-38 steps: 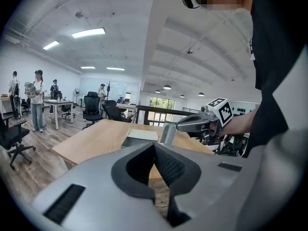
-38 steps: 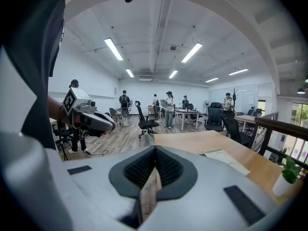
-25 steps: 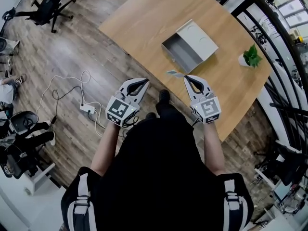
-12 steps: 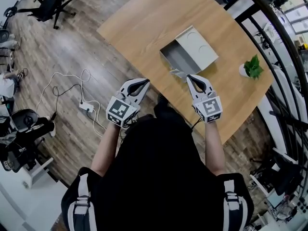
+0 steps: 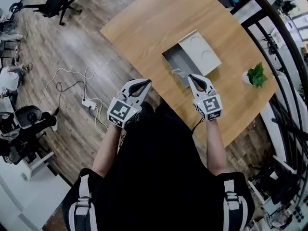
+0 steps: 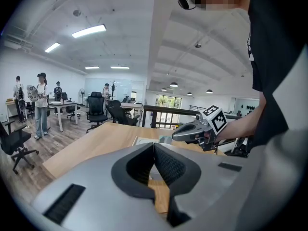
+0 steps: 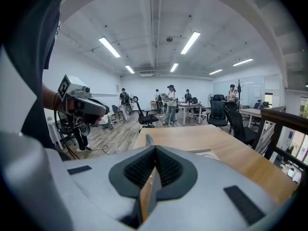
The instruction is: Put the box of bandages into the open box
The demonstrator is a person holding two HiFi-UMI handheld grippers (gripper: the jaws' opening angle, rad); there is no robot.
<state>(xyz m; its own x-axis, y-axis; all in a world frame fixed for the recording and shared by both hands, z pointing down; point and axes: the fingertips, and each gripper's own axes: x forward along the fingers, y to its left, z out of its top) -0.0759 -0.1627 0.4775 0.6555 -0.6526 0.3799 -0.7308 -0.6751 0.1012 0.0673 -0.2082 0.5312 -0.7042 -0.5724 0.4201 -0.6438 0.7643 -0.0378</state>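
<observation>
Shut on nothing, the left hand-held gripper (image 5: 141,83) hangs beside the near edge of the wooden tabletop (image 5: 144,18), out of the way. To its right, the slim box of bandages (image 5: 177,72) is pinched edge-on in the closed right hand-held gripper (image 5: 191,76), at the near rim of the open grey box (image 5: 179,61), whose lid (image 5: 204,52) lies alongside. Placing appears to be the step in hand: carry the pack over the tray, lower it level inside the walls, then part the jaws.
</observation>
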